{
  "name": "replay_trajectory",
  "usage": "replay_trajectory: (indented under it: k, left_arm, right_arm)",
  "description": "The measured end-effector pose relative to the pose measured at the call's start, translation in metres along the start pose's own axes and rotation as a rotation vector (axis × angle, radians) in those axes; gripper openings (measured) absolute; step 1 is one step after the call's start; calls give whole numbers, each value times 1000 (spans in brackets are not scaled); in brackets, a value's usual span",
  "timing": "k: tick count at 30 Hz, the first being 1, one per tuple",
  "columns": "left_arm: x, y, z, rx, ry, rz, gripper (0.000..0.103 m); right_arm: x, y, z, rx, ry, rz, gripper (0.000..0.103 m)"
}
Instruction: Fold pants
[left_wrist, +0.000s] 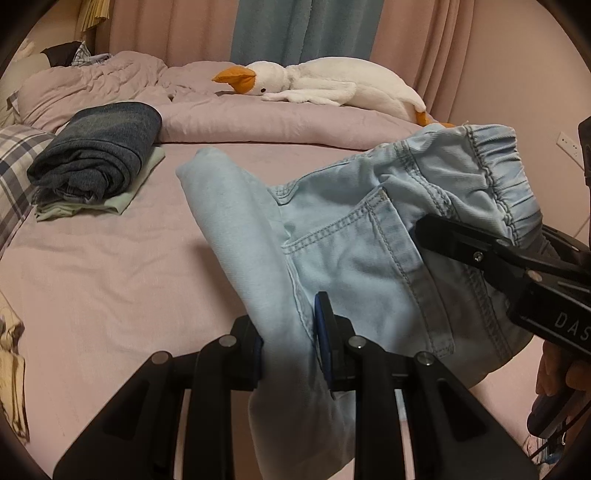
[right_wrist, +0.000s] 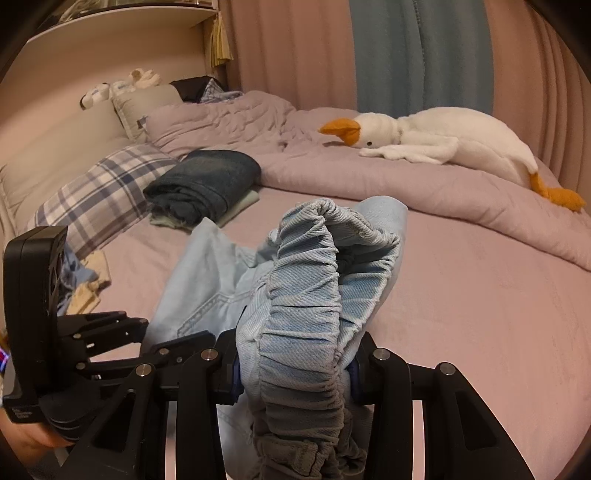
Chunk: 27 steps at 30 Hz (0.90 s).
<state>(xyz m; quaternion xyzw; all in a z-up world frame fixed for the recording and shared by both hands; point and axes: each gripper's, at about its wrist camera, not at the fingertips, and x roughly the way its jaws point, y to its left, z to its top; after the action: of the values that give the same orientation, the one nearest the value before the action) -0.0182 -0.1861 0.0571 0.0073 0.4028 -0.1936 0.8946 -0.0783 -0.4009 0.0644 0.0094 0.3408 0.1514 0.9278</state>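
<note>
**Light denim pants held above the bed**

The bed (left_wrist: 110, 280) wears a mauve sheet. Above it hang the pale blue pants (left_wrist: 354, 236), bunched and partly folded, with a gathered elastic waistband and stitched back pocket; their length runs from waistband at right toward the far left. The left gripper (left_wrist: 291, 347) clamps a fabric fold. The right gripper (right_wrist: 295, 363) pinches the waistband.

The pink sheet (left_wrist: 110, 280) lies bare in the near and middle part of the bed, so a gripper can pass there. On the left, a stack of folded clothes (left_wrist: 99, 162) and a plaid pillow (right_wrist: 96, 195) block the way. Behind, the rolled duvet (right_wrist: 406, 184) with the toy goose (left_wrist: 332, 88) closes the far side. Some cloth (left_wrist: 11, 362), maybe a towel, lies at the left edge.
</note>
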Motion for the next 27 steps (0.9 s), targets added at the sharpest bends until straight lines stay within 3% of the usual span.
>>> replay_trajectory:
  k: [27]
  left_arm:
    - [39, 27, 24, -12, 30, 36, 23]
  right_arm:
    - [49, -8, 20, 1, 31, 17, 43]
